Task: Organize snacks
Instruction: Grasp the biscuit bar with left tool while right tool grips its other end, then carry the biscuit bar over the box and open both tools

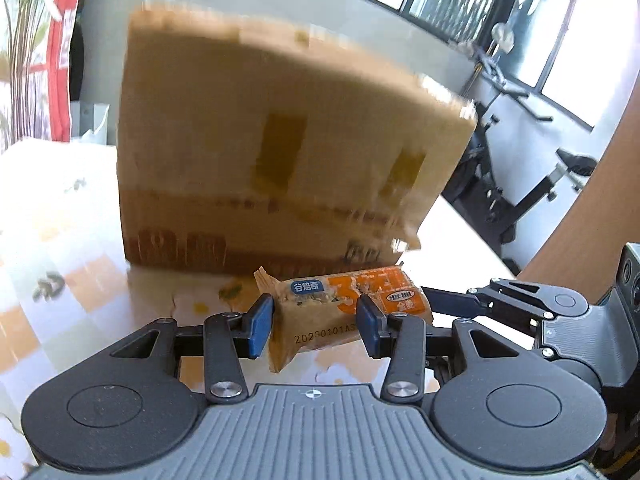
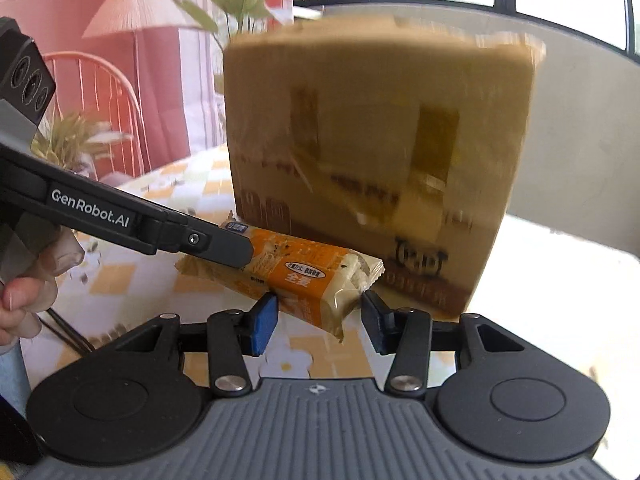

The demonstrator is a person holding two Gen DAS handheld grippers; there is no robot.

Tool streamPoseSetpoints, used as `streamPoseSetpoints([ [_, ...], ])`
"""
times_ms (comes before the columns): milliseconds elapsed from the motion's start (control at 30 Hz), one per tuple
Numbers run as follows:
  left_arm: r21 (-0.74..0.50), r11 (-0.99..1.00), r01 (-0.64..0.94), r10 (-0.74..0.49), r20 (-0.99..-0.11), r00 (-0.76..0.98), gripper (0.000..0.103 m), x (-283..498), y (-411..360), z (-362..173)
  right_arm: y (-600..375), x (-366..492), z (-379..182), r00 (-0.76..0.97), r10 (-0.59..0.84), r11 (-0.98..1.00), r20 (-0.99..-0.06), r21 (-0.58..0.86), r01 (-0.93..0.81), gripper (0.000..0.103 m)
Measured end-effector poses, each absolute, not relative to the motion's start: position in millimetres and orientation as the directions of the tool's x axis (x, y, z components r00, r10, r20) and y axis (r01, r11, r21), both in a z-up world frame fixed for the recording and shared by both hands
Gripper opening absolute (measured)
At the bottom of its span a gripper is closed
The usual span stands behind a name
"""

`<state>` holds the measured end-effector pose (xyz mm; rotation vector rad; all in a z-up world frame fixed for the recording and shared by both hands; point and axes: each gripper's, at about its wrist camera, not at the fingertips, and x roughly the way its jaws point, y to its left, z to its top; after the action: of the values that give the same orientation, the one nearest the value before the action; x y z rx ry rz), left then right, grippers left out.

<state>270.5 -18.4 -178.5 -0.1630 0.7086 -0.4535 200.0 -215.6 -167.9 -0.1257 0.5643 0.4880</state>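
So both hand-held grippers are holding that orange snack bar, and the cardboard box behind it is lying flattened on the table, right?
Not flattened. In both wrist views the cardboard box stands upright behind the snack bar. The left hand-held gripper and right hand-held gripper do both hold the bar.

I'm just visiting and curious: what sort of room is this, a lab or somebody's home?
Most likely a home living or dining room: a floor lamp, an exercise bike by the windows, and a table with a patterned cloth.

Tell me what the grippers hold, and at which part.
Both hold one orange snack packet: the left gripper across its middle, the right gripper at its end.
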Motion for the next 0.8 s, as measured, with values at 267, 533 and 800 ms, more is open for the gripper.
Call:
streamPoseSetpoints([
  [267,-0.293,0.873,0.390,-0.486,-0.471,0.736,0.047,282.4,-0.4,-102.2,-207.4,209.0,-90.2,0.801,0.416,0.891,-0.430,0.016,-0.455,0.049],
  [533,-0.194,0.874,0.445,-0.486,-0.364,0.794,0.047,324.7,-4.1,-39.1,-206.3,264.0,-30.1,0.847,0.434,0.887,-0.307,-0.019,-0.461,0.049],
  [800,-0.209,0.874,0.438,-0.484,-0.433,0.760,0.049,394.2,-11.4,-45.2,-198.6,336.1,-42.3,0.843,0.377,0.918,-0.384,0.033,-0.396,0.049],
])
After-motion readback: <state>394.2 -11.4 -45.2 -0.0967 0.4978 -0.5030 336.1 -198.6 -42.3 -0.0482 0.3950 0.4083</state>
